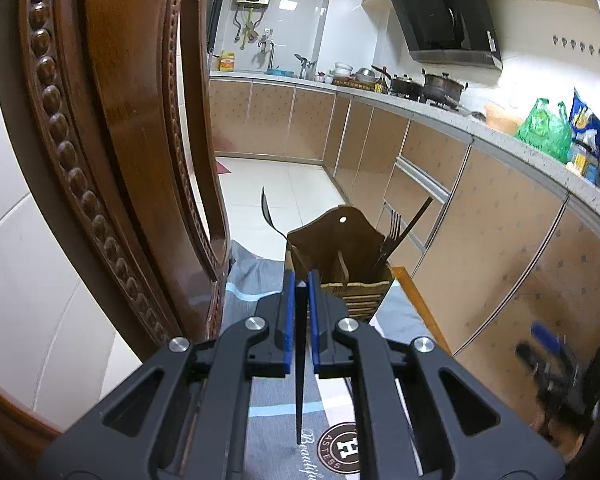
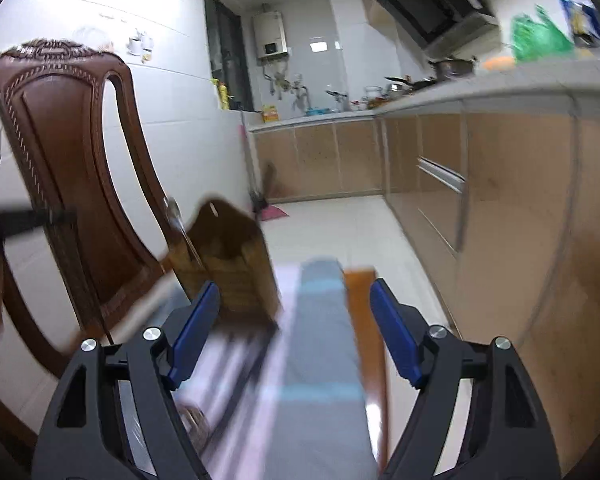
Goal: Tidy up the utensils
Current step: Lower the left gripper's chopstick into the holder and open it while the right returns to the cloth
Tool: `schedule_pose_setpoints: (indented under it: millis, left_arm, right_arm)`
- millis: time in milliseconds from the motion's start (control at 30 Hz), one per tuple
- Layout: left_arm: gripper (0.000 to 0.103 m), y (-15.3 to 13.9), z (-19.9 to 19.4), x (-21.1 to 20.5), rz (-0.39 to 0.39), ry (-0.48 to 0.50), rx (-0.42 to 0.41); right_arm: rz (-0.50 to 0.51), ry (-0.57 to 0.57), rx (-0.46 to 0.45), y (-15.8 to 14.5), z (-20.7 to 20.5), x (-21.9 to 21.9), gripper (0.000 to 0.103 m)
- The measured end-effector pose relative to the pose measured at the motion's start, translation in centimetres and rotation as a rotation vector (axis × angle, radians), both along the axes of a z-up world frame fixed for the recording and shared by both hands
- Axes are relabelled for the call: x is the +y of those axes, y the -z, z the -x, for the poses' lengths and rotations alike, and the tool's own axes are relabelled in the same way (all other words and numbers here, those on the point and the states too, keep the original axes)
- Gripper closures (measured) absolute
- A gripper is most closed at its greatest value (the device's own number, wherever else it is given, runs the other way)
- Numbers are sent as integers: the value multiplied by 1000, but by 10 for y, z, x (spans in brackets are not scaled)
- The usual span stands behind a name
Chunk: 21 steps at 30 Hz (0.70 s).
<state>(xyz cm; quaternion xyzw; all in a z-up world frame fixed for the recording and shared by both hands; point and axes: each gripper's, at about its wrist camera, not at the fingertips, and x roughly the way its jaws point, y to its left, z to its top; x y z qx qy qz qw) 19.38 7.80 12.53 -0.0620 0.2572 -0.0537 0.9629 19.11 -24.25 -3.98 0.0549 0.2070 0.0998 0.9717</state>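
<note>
**Chopstick lined up for the caddy**

A tiled kitchen, with a cloth-covered table beside a carved wooden chair. The left gripper is clamped on a dark chopstick, aimed at the wooden utensil holder just ahead, probably for its empty middle slot. A fork occupies the right compartment, a spoon rises at the left. The right gripper hangs wide apart, empty, blurred.

The right wrist view is smeared by motion: the wooden utensil holder and the cloth beneath it lose their edges. In the left wrist view the holder's walls hide the lower fork handles, and a blurred dark-blue shape at right cannot be identified.
</note>
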Motion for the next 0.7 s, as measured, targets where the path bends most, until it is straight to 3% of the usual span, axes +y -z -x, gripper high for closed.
schedule_pose_setpoints:
  millis: [33,100,200,333,700]
  left_arm:
    - [97,-1,1,-2,-11,-5,-3]
    - [97,-3,2,-6,-29,-6,-10]
    - [97,-12,5,-15,-59,-7,-23]
    - [97,-32,2,-29,-89,-10,-43]
    - [97,-122,-58,-37,-1,-65,-165]
  right_arm:
    - [-59,0,53,4,-3,-9,27]
    - [-127,-27,28,2,-4,-18,27]
    - [-68,-2,38,6,-13,-22,27]
    - [-138,-11,64,7,-21,-33,27]
    - [-185,-45,84,5,-24,-47,27]
